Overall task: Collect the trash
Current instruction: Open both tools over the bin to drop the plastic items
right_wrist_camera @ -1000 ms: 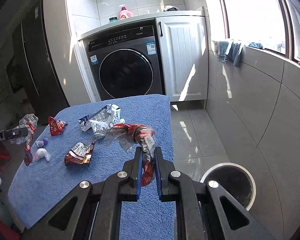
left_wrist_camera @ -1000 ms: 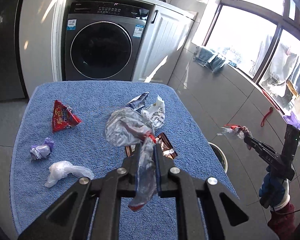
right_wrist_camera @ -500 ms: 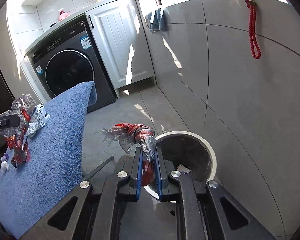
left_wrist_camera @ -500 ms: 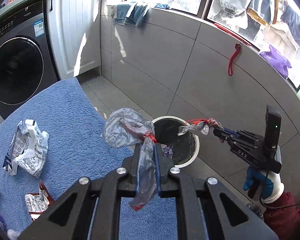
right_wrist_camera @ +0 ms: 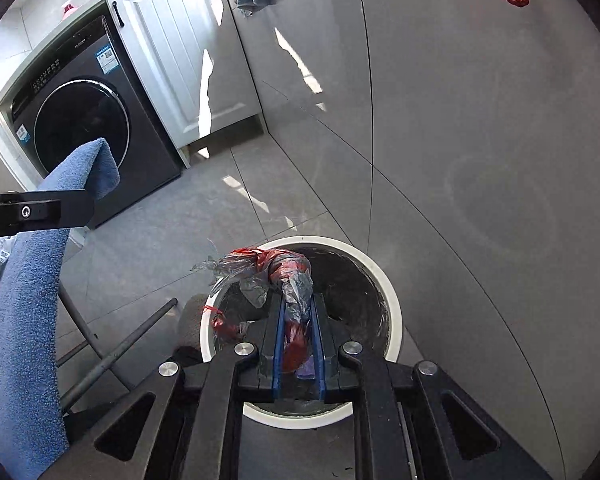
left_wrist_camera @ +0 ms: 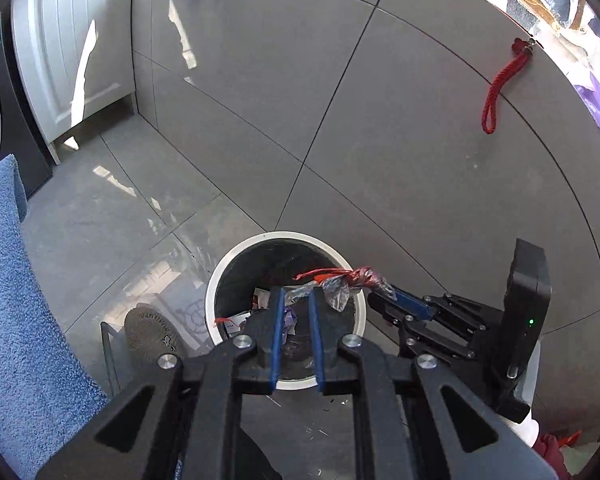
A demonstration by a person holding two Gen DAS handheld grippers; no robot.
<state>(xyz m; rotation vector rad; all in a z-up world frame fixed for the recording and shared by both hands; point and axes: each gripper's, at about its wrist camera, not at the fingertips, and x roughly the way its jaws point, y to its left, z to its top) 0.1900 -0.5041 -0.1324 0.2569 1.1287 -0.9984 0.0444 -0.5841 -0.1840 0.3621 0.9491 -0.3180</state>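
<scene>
1. Two grippers hover over the white-rimmed trash bin [right_wrist_camera: 392, 312], which sits at 6 o'clock in both wrist views, on the grey tiled floor against the wall.
2. The step in hand looks like the drop: the trash is already carried clear of the blue towel-covered table [right_wrist_camera: 24, 280] at 9 o'clock and hangs above the bin's mouth.
3. The right gripper [right_wrist_camera: 298, 300] has its fingers pinched narrow on a red-and-clear plastic wrapper [right_wrist_camera: 284, 270], which sticks out past the tips toward 12 o'clock and trails toward 10 o'clock, over the bin's near rim.
4. That wrapper is thin, crinkled film, twisted into a loose knot, with a red printed band around cloudy clear plastic; it looks light and likely to cling or flutter.
5. The left gripper [left_wrist_camera: 296, 300] has its fingers drawn close together. A scrap of clear film shows at their tips, but I cannot tell whether it is pinched there or belongs to the other wrapper behind.
6. Discarded scraps [left_wrist_camera: 232, 322] already lie inside the bin.
7. Next, I judge, the right fingers need to spread directly over the opening, perhaps with a small shake so the film lets go.
</scene>
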